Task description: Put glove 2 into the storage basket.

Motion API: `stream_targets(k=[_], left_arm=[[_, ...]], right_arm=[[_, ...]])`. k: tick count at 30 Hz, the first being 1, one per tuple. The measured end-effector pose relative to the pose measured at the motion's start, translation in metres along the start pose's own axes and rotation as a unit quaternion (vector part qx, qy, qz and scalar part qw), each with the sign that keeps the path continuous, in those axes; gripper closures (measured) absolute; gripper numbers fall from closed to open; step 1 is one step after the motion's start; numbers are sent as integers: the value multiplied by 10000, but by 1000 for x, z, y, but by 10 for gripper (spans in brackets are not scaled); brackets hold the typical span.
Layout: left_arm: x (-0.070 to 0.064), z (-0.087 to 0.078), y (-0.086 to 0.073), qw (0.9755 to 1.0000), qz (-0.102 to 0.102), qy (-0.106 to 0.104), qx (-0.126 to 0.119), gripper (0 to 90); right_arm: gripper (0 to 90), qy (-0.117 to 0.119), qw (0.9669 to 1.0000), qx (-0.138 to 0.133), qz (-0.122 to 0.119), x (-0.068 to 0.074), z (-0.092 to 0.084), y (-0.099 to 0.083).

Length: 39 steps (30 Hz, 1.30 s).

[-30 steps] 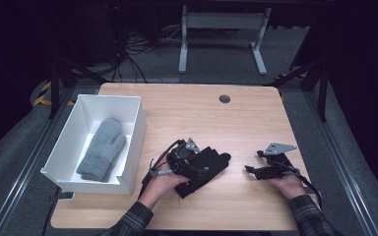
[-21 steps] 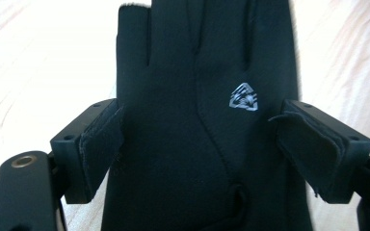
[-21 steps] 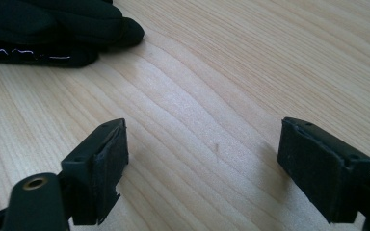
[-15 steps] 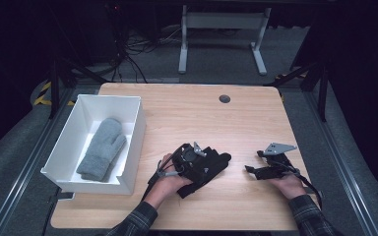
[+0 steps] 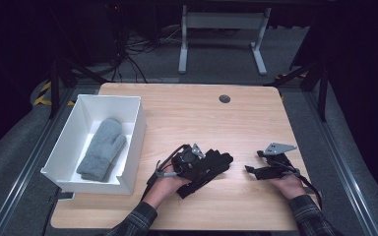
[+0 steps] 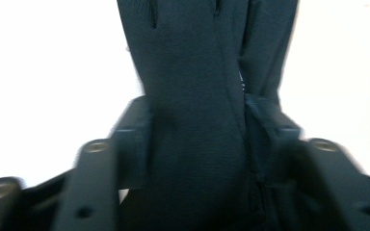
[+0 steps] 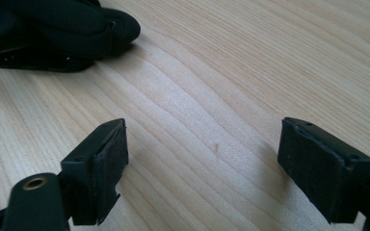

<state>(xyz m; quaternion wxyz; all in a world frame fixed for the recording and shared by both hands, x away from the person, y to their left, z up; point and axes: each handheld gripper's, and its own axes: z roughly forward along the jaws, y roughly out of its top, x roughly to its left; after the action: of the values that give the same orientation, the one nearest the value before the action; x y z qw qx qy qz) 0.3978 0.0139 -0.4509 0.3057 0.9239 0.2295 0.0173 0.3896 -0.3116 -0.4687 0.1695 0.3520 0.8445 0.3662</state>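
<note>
A black glove [image 5: 214,164] lies on the wooden table [image 5: 202,118] in front of the person. My left gripper [image 5: 196,160] is on top of it. In the left gripper view the glove [image 6: 188,57] runs up between the jaws, which have just been closing, and both pads press into the fabric at its sides. My right gripper [image 5: 251,170] rests low on the table to the right of the glove. It is open, with bare wood between its pads [image 7: 101,159]. The glove's fingertips [image 7: 53,29] show at that view's upper left.
A white box [image 5: 134,132] stands at the table's left edge with a grey mitten [image 5: 101,147] lying in it. A small round grommet [image 5: 224,99] sits near the far edge. Dark floor and a desk frame lie beyond the table.
The left gripper's jaws have drawn in onto the black glove, and the hand has shifted slightly over it. The right gripper has stayed where it was.
</note>
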Motion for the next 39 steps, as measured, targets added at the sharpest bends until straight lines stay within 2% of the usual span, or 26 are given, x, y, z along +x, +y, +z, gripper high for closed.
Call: stream_targets(k=[2,4,6,7,10,13,14,15,17,19,25,30,34,35,36,39], left_arm=[[-1,-1,1,10000,-2,-29,40,599],[-2,-1,2,9998,-124,-111,82,634],[-2,-1,2,9998,-146,-133,87,646],[0,-2,2,9994,-270,-214,96,647],[0,-5,3,9988,-366,-315,53,648],[1,-18,6,9984,-471,-309,-52,647],[1,-18,6,9984,-471,-309,-52,647],[2,-28,7,9979,-547,-321,-130,647],[3,-32,8,9975,-604,-336,-163,647],[3,-39,10,9977,-609,-262,-134,647],[4,-73,21,9971,-690,-102,-313,646],[9,-110,30,9958,-780,44,-476,645],[17,-138,33,9947,-848,194,-553,645],[21,-150,33,9940,-892,274,-578,645],[21,-150,33,9940,-892,274,-578,644],[32,-174,30,9925,-985,417,-600,644]], right_arm=[[186,-1,10000,0,0,0,0,0],[186,-2,10000,0,-1,0,0,0],[186,-1,10000,0,0,0,0,0],[186,-2,10000,-1,-1,0,0,0],[186,-1,10000,2,-3,0,0,0],[186,-1,10000,2,-2,0,0,0],[186,-1,10000,2,-2,0,0,0],[186,-1,10000,3,-2,0,0,0],[185,-1,10000,2,-3,0,0,0],[186,-1,10000,2,-5,0,0,0],[185,3,10000,-2,7,0,0,0],[185,-1,10000,-1,9,0,0,0],[185,-4,10000,2,13,0,0,0],[185,-8,10000,1,18,0,0,0],[185,-8,10000,1,18,0,0,0],[185,-13,10000,3,26,0,0,0]])
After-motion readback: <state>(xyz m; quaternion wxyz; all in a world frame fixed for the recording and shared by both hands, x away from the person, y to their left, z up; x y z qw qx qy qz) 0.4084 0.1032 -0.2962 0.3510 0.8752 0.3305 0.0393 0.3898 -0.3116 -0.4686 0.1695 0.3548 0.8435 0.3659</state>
